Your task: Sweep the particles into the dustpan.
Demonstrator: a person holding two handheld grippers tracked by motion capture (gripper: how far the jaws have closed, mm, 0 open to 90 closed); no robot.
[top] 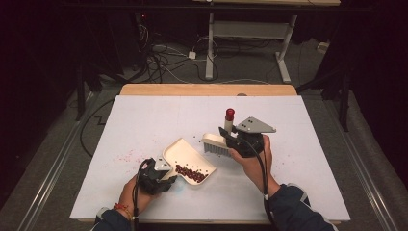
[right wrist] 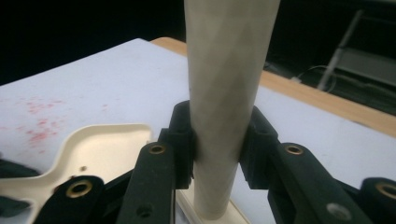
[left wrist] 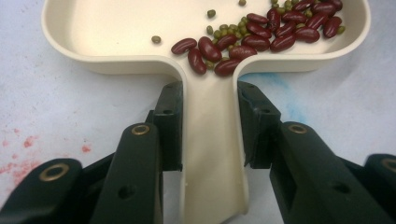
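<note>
No readable text anywhere.
We find no words, labels, brands, numbers or signs that we can read on the white table top, on the cream dustpan or on the brush handle.

The right gripper clamps its two black jaws on an upright, cream-coloured cylindrical plastic handle. Lower left lies a cream plastic dustpan on the white table surface, which carries faint red stains.
</note>
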